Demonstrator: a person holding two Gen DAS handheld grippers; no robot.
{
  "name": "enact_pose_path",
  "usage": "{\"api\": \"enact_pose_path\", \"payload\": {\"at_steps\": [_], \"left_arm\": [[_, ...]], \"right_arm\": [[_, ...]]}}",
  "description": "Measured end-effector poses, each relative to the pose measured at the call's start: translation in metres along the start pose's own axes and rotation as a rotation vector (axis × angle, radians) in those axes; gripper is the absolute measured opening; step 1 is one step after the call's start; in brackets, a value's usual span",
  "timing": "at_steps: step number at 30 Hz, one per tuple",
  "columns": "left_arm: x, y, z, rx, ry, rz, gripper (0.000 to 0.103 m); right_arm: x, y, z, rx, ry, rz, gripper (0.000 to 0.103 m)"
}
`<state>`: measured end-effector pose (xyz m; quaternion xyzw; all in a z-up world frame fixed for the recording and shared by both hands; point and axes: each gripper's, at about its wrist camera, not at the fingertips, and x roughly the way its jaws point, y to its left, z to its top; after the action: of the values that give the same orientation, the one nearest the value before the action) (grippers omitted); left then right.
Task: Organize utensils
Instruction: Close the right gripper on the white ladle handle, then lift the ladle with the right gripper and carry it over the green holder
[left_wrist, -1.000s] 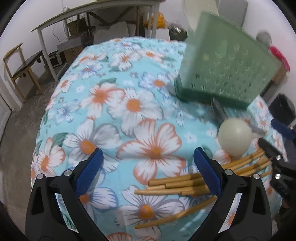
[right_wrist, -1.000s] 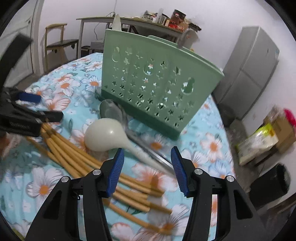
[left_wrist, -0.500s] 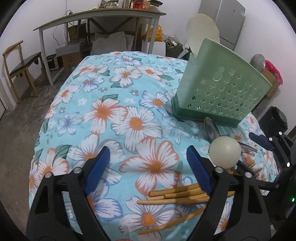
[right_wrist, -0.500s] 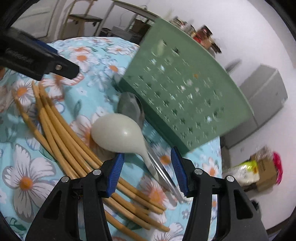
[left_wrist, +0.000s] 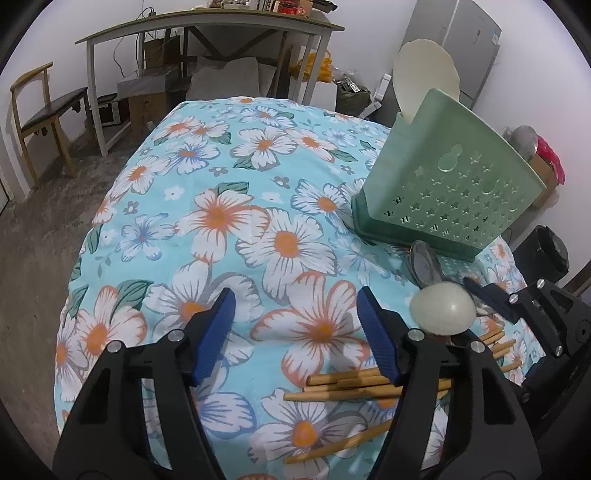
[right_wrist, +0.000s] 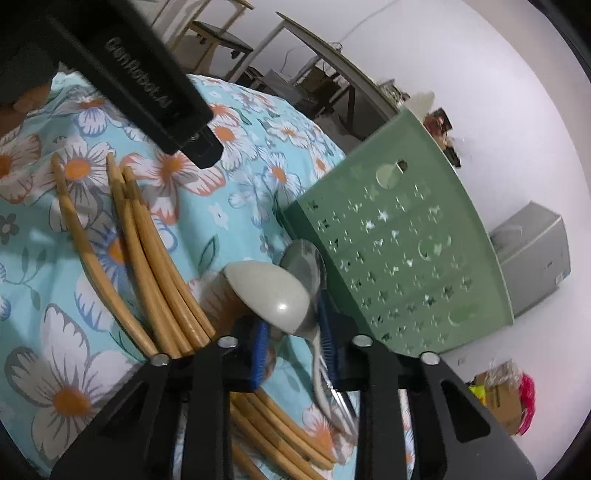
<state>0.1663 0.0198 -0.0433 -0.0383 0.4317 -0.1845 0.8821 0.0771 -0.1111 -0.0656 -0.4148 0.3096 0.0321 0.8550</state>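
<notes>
The right gripper (right_wrist: 291, 343) has just been closing, its blue pads now narrowed around the neck of the white spoon (right_wrist: 273, 291), just in front of the green holder (right_wrist: 402, 258); whether the pads already pinch the handle I cannot tell, since the bowl hides the contact. A second ago the jaws stood wide above the spoon; now the wrist has rolled and dropped to it. The metal spoon (right_wrist: 304, 258) lies against the white one, touching the holder's base, so it may get caught in the same grip; the chopsticks (right_wrist: 147, 266) lie farther from the holder. The left gripper (left_wrist: 295, 328) has also been closing but stays fairly wide, with only tablecloth (left_wrist: 221, 206) between its fingers; it holds nothing. Judging from this, the spoon is about to be lifted into the holder, where a pale spatula (left_wrist: 424, 77) already stands.
</notes>
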Motion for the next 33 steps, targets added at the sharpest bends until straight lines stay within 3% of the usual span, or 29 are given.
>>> {"api": "enact_pose_path", "payload": {"at_steps": [4, 12, 19, 33], "left_arm": [[-0.003, 0.0, 0.001, -0.002, -0.006, -0.019, 0.059], [-0.009, -0.003, 0.004, -0.011, -0.022, -0.048, 0.053], [-0.015, -0.006, 0.007, -0.028, -0.036, -0.101, 0.045], [-0.015, -0.021, 0.015, -0.03, -0.049, -0.182, 0.043]], "right_arm": [[-0.008, 0.005, 0.0, -0.008, -0.031, -0.052, 0.008], [-0.037, -0.015, -0.002, 0.135, -0.078, -0.07, 0.006], [-0.056, -0.055, -0.008, 0.291, -0.109, -0.037, 0.005], [-0.077, -0.14, -0.027, 0.614, -0.176, 0.007, 0.005]]}}
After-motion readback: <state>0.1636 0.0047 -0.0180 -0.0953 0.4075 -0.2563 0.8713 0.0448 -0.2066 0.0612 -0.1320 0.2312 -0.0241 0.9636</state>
